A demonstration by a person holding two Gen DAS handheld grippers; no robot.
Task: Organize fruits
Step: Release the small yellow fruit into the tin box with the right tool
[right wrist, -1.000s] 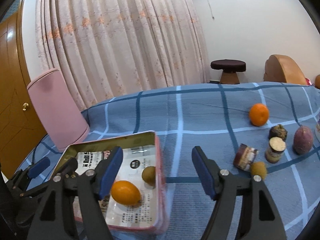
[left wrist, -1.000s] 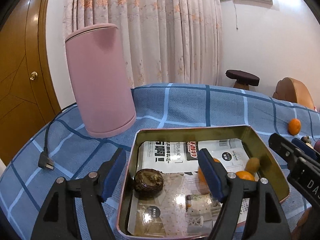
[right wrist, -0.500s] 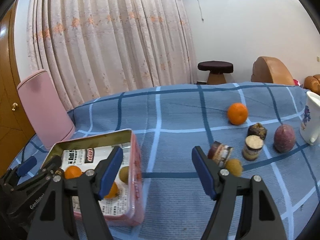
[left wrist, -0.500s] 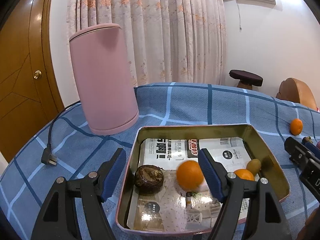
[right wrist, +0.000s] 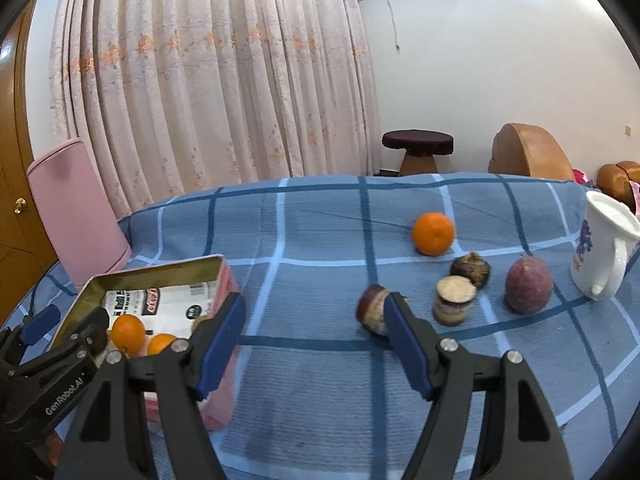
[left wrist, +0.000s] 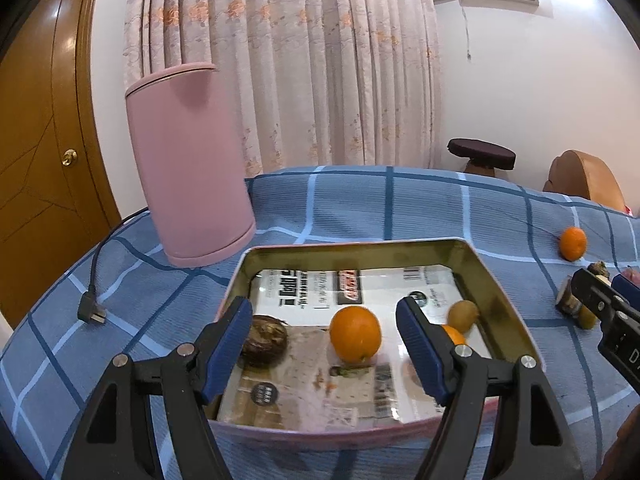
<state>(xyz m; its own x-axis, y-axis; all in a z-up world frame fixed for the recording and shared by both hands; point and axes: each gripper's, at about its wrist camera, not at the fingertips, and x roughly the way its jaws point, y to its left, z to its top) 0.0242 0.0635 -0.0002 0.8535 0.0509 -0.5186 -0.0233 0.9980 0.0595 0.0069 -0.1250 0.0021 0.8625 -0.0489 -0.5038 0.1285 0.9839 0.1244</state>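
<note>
A tin tray with a pink outer wall lies on the blue checked cloth. It holds an orange, a dark brown fruit, a small greenish-brown fruit and a second orange half hidden by a finger. My left gripper hangs open over the tray's near end, touching nothing. My right gripper is open above bare cloth right of the tray. Beyond it lie an orange, a dark fruit, a cut piece, a purple-red fruit and a brown piece.
A tall pink cylinder stands behind the tray's left corner, with a black plug and cable on the cloth beside it. A white jug stands at the far right. Curtain, stool and wooden door lie beyond the table.
An orange has rolled from behind my left gripper's right finger to the tray's middle. My right gripper has swung right, away from the tray and toward the loose fruits.
</note>
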